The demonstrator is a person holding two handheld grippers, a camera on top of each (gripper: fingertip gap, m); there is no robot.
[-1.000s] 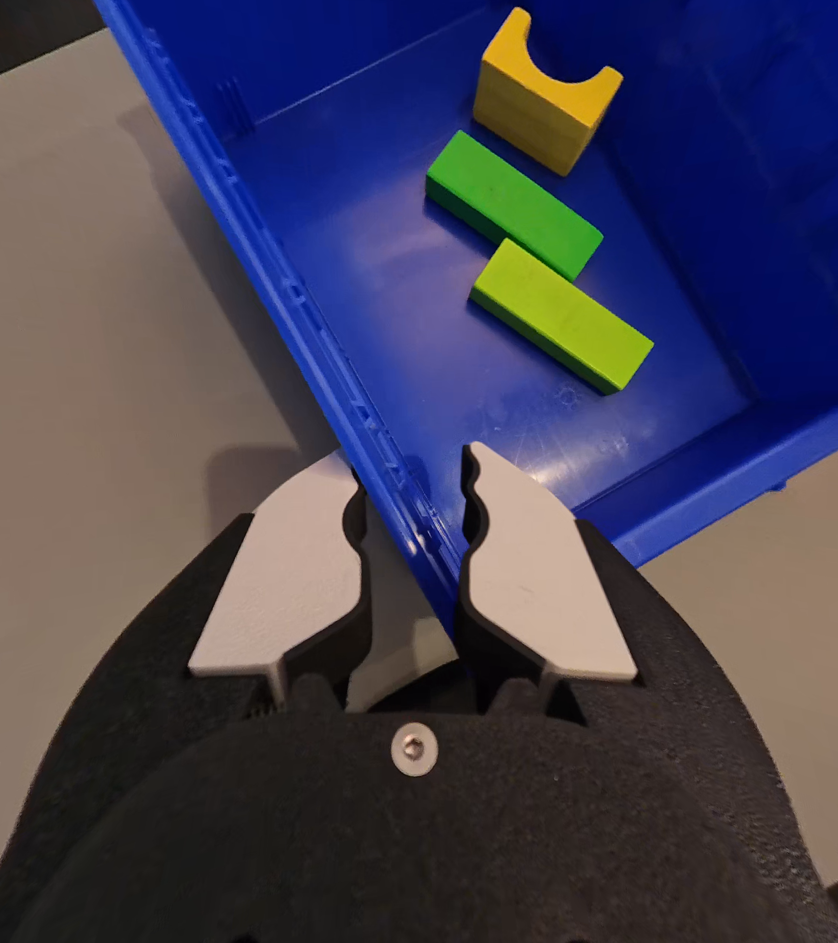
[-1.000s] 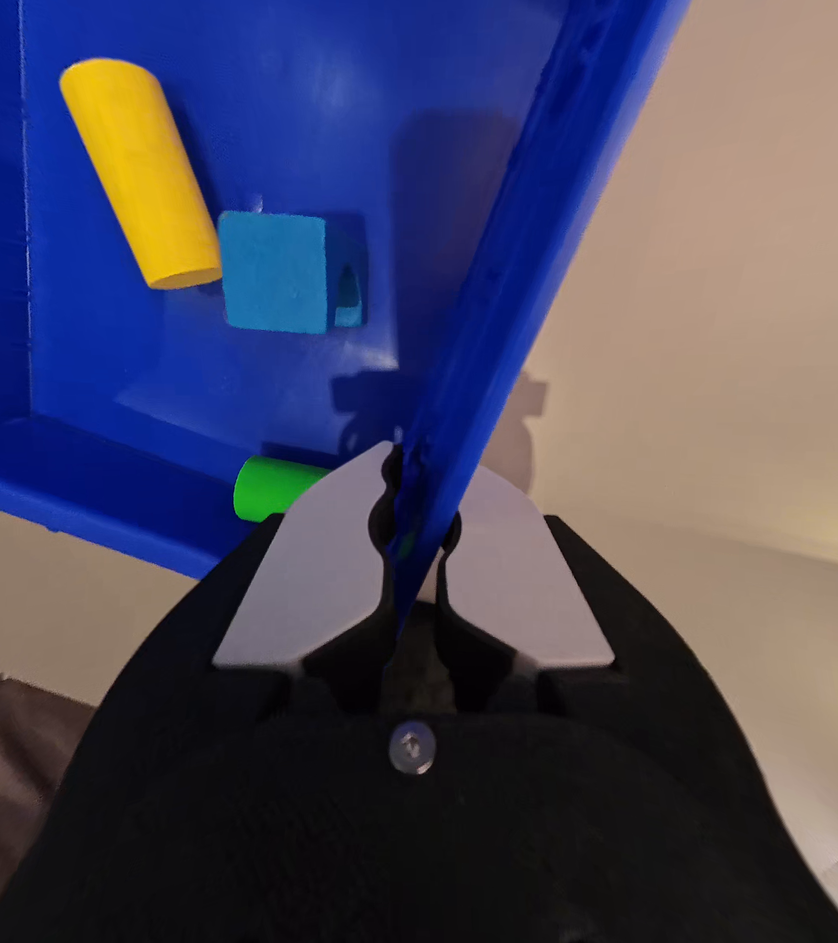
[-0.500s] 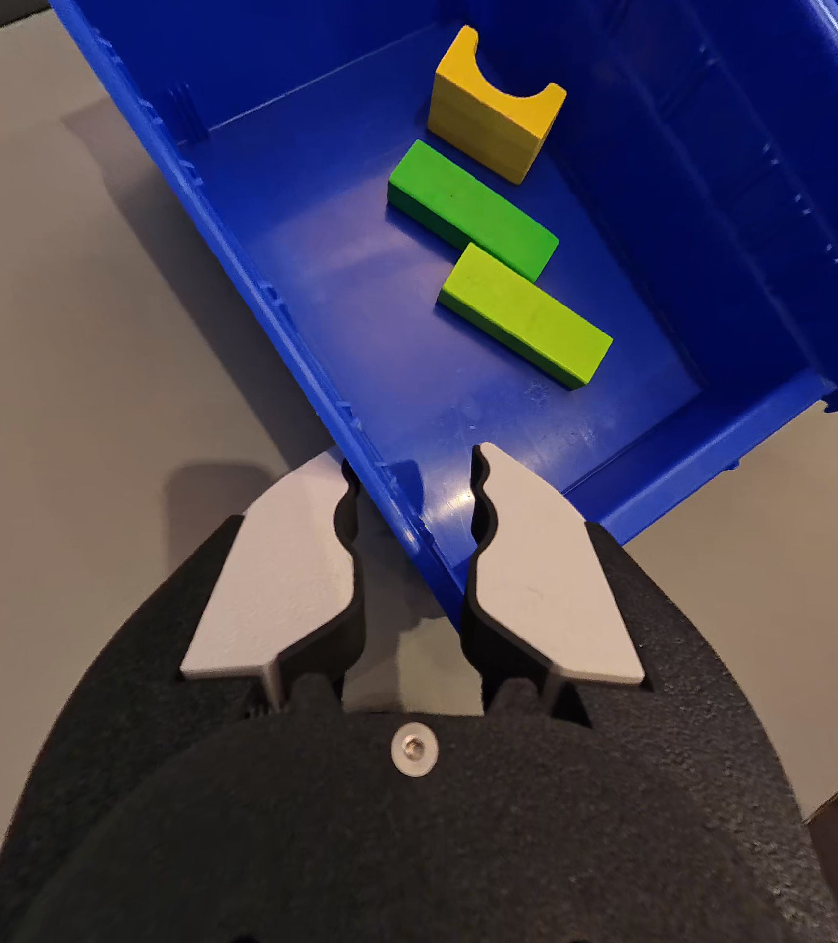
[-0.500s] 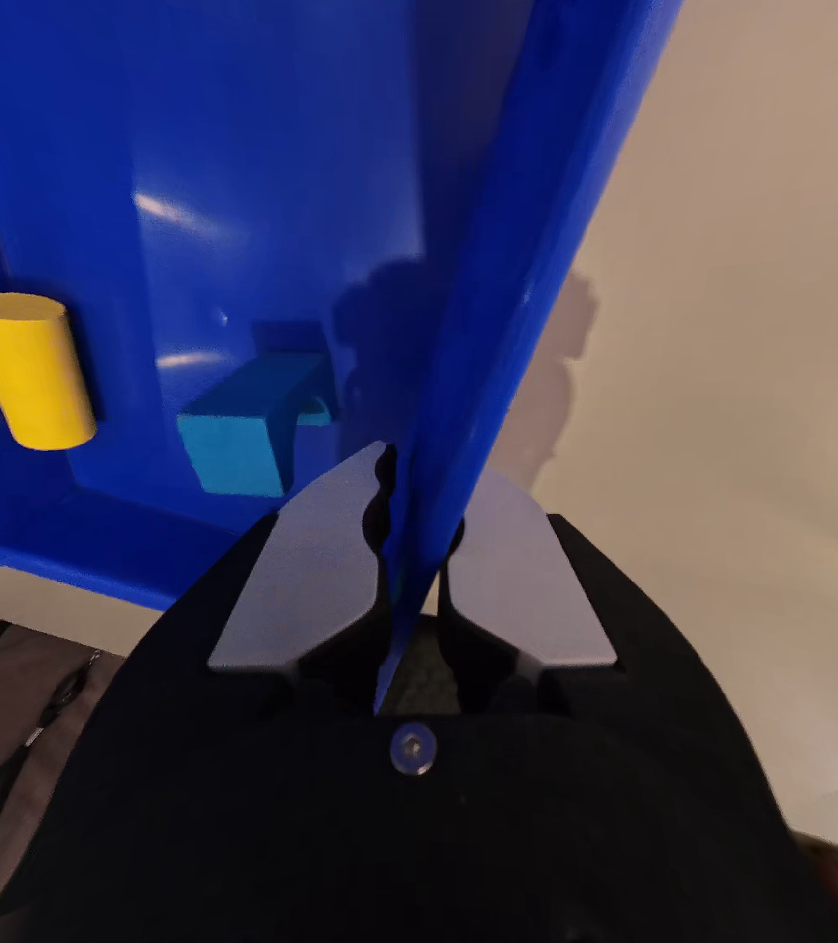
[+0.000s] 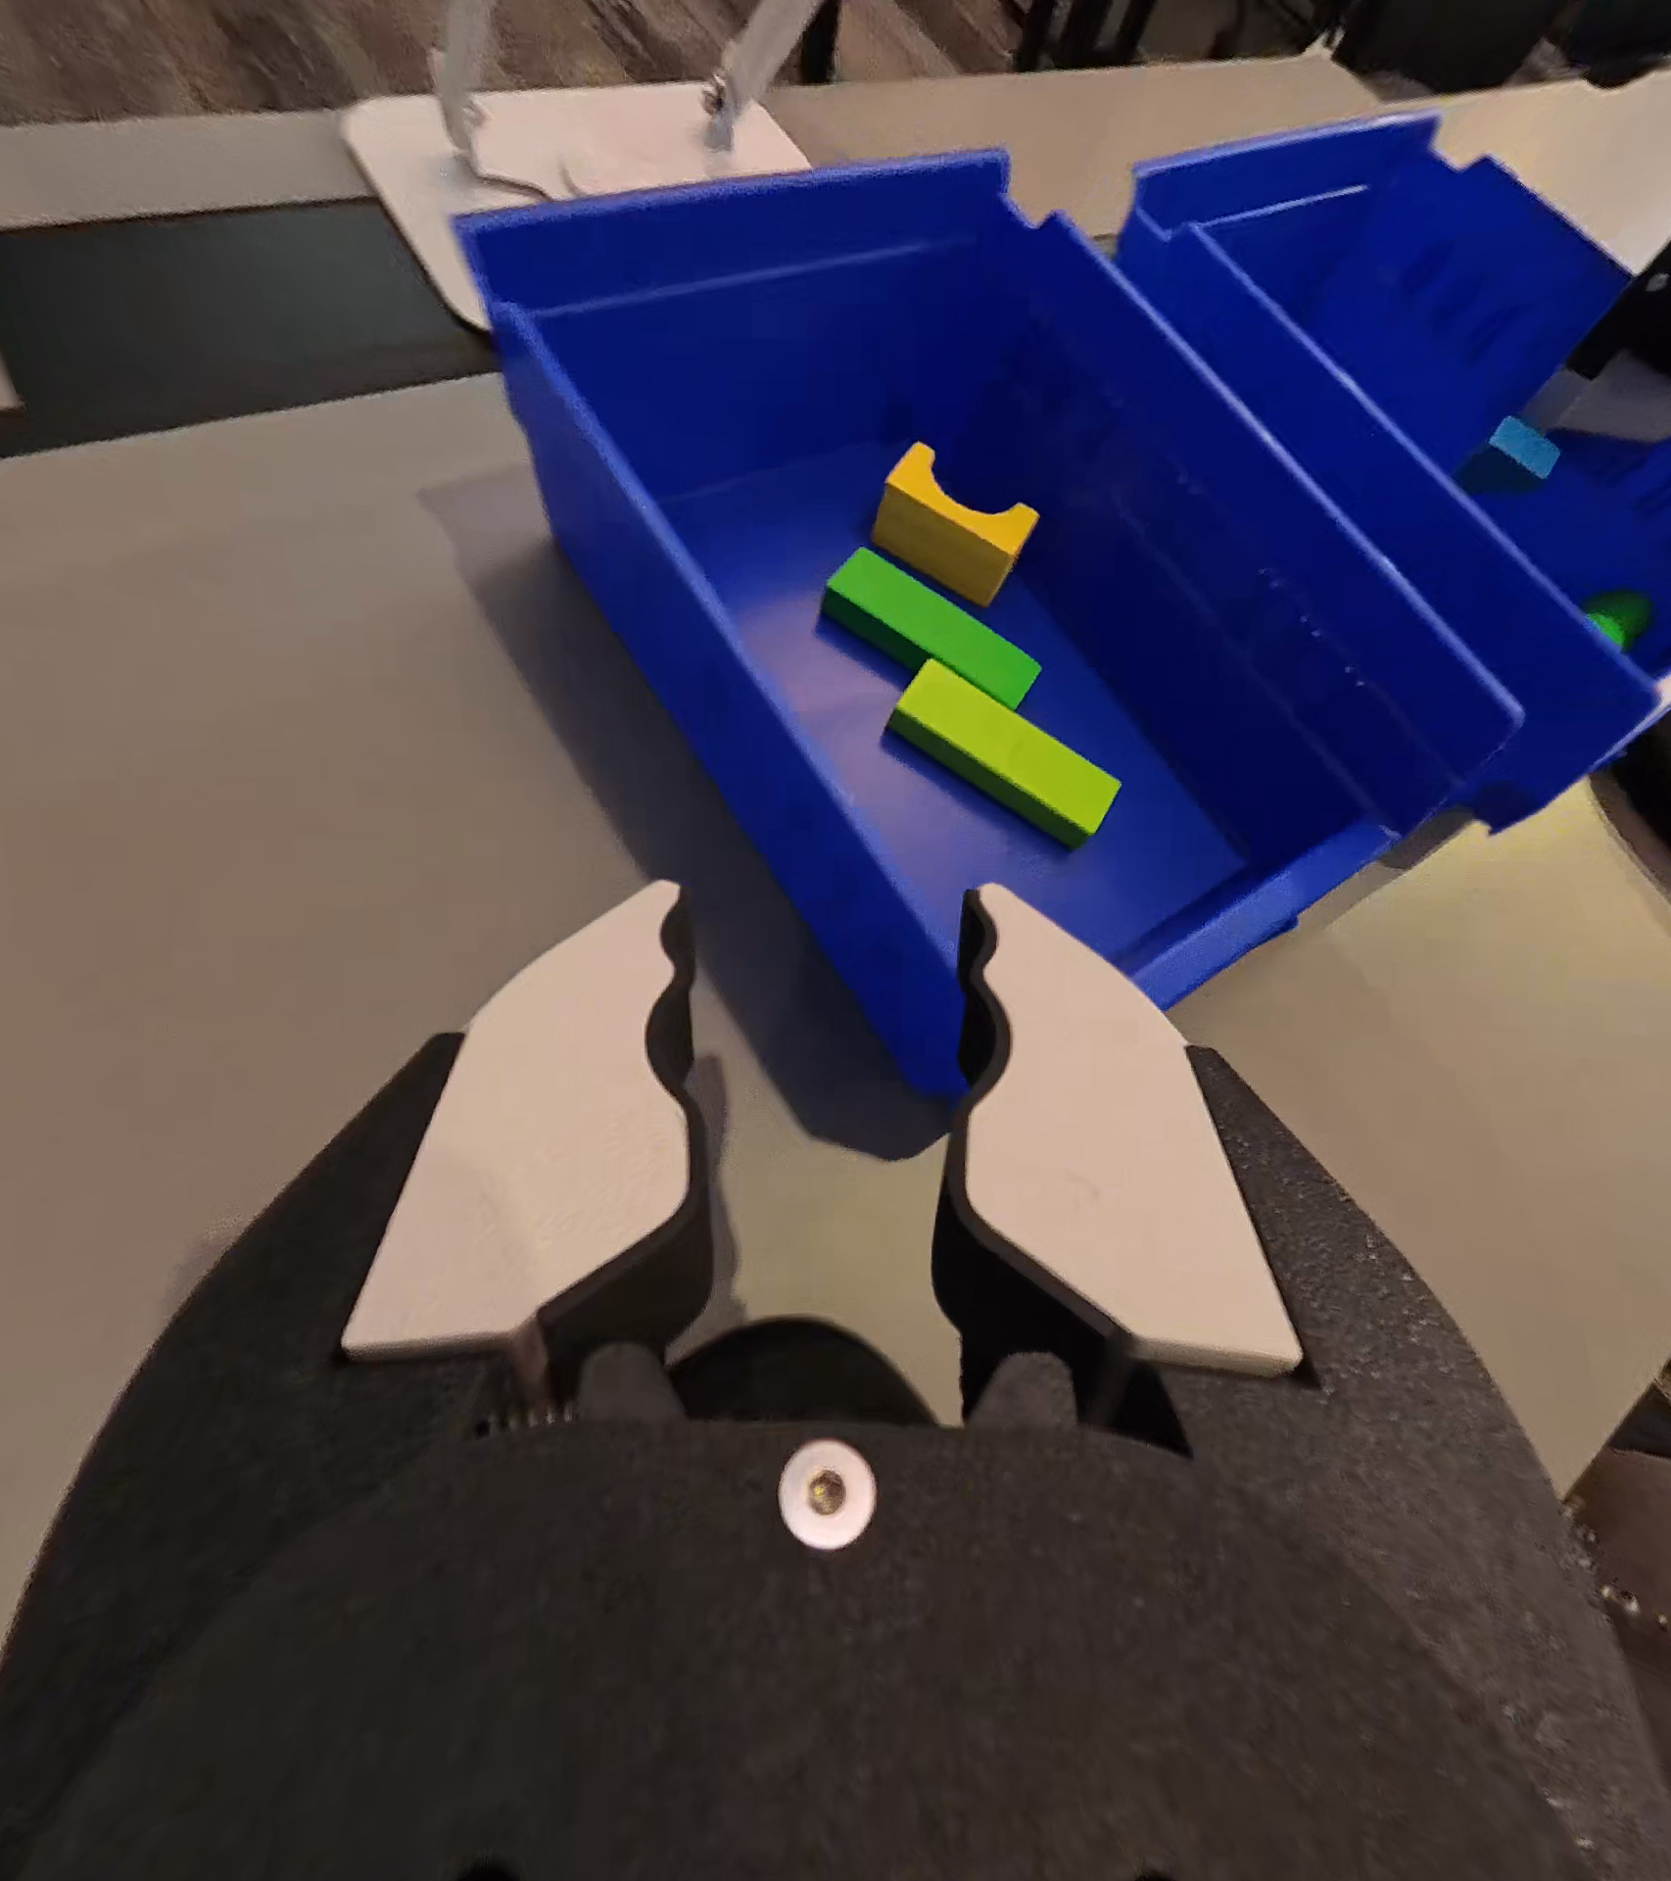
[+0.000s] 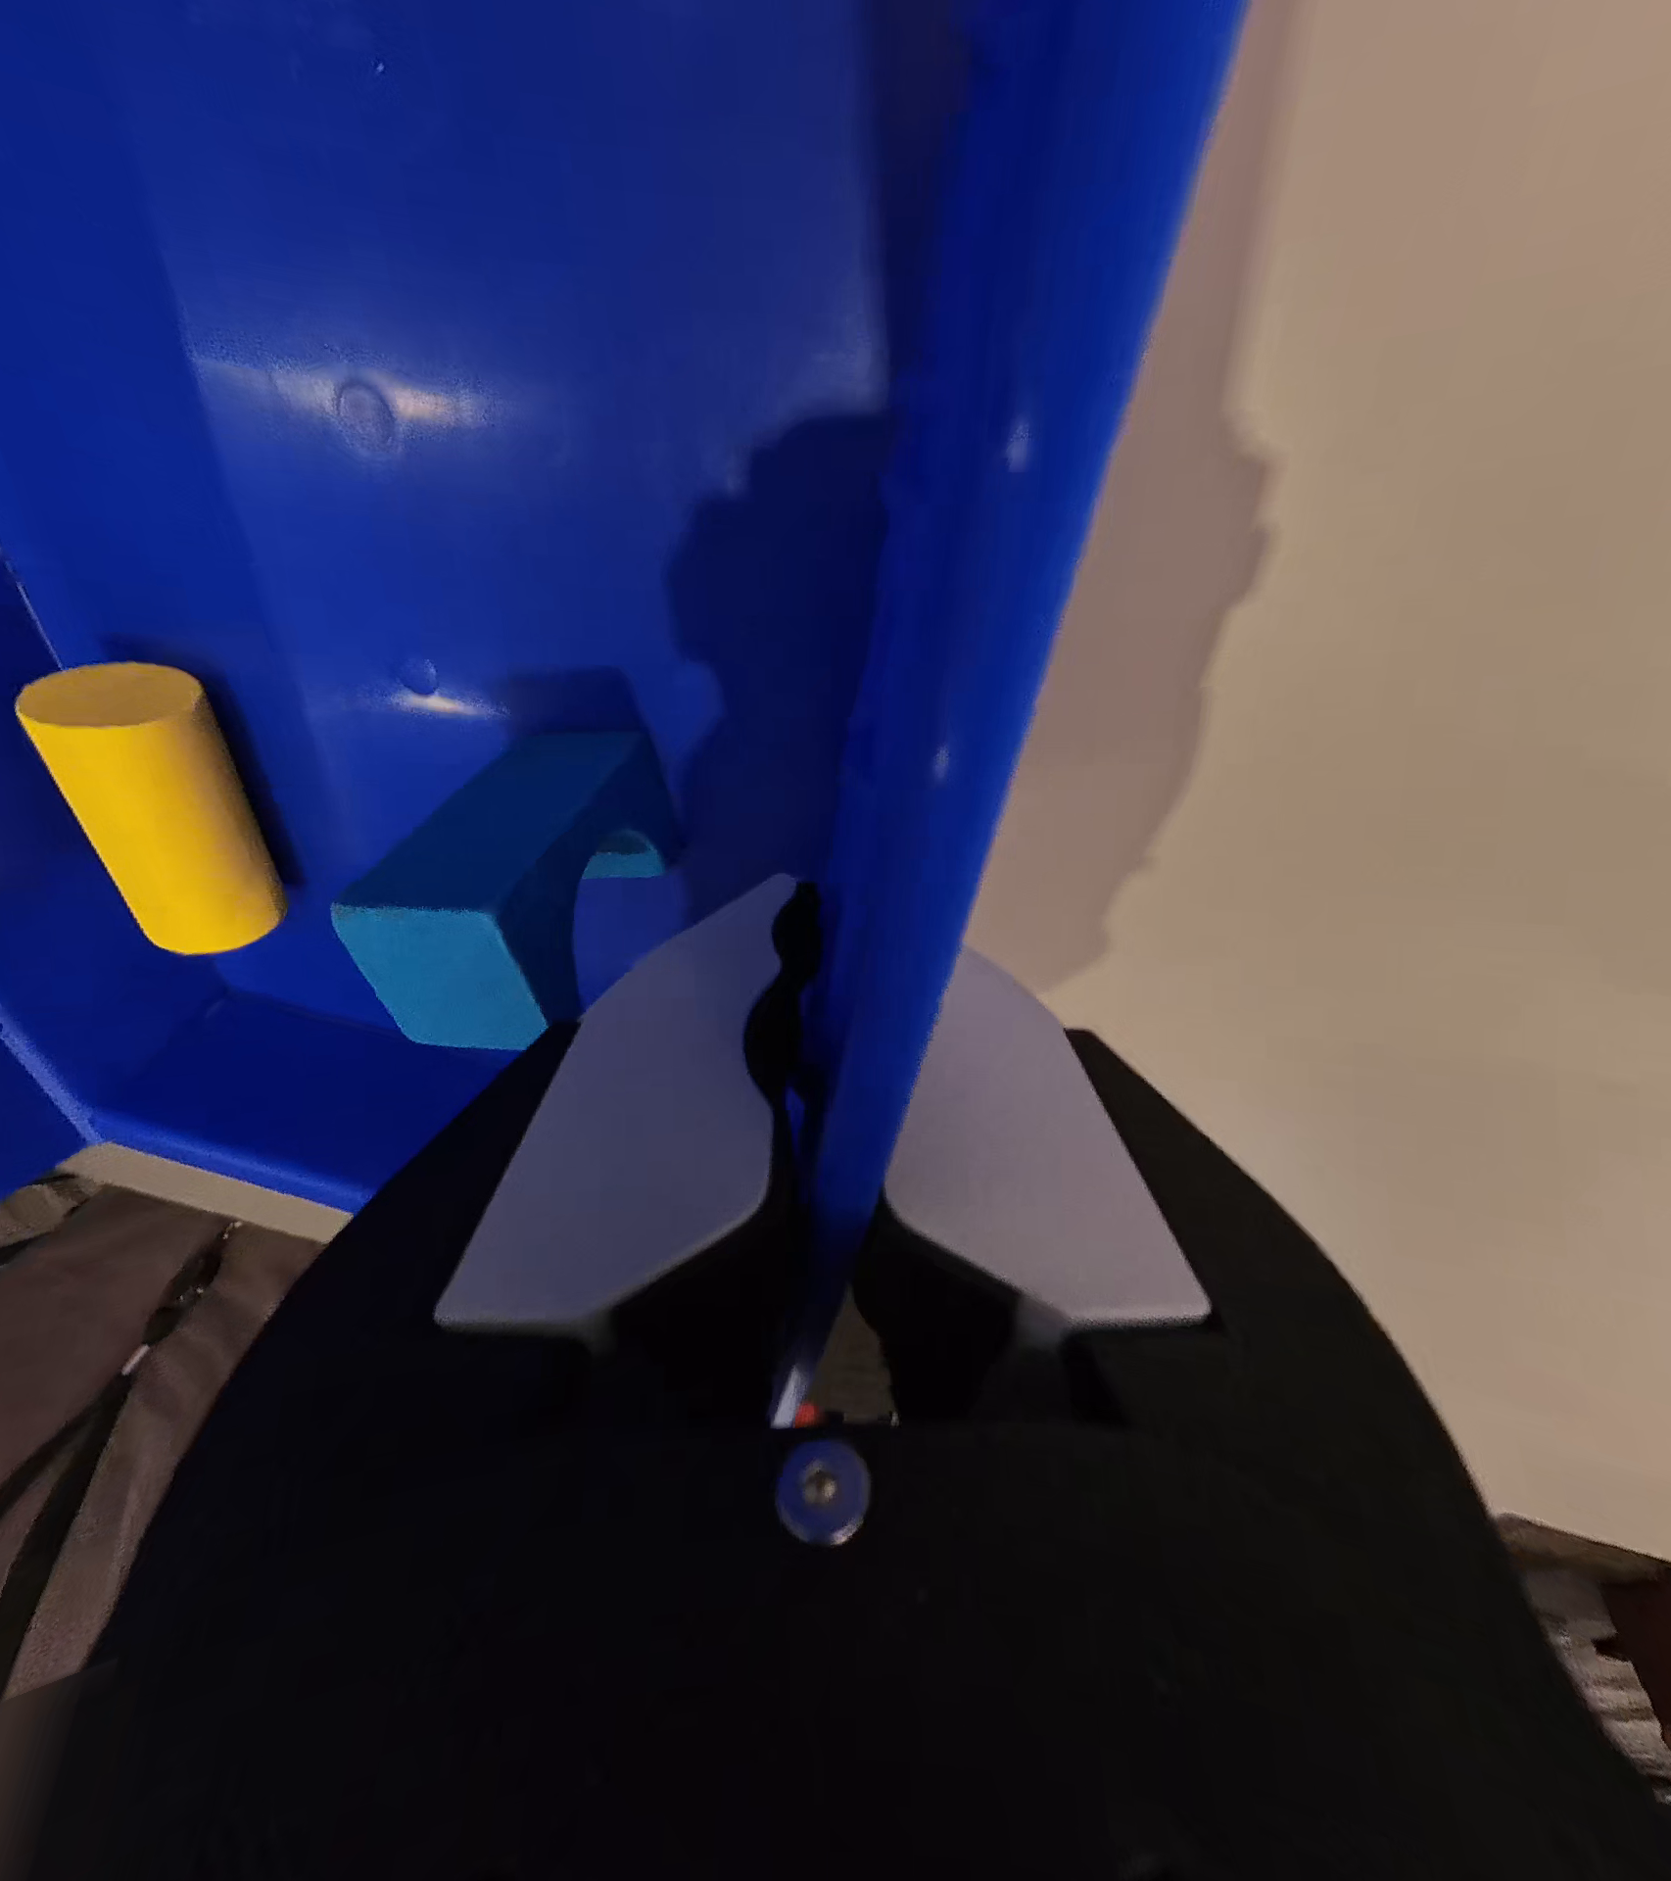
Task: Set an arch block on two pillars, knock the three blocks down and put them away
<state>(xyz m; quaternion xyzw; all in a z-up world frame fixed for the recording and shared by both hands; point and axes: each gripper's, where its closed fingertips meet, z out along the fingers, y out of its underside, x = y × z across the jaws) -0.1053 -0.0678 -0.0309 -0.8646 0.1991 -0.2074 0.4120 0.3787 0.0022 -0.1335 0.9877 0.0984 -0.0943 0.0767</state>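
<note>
left hand-held gripper (image 5: 821, 1003) backed off blue bin (image 5: 709, 651); right hand-held gripper (image 6: 867, 1028) still clamps other bin (image 6: 964, 611).

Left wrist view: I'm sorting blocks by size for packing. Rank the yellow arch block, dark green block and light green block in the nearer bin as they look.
1. light green block and dark green block: look alike; the light one is nearer, so unsure.
2. yellow arch block: smallest.

Blue bins (image 5: 608, 489); yellow arch (image 5: 948, 529); green pillars (image 5: 923, 626) (one lime (image 5: 1004, 753)); grey table (image 5: 200, 814).
</note>
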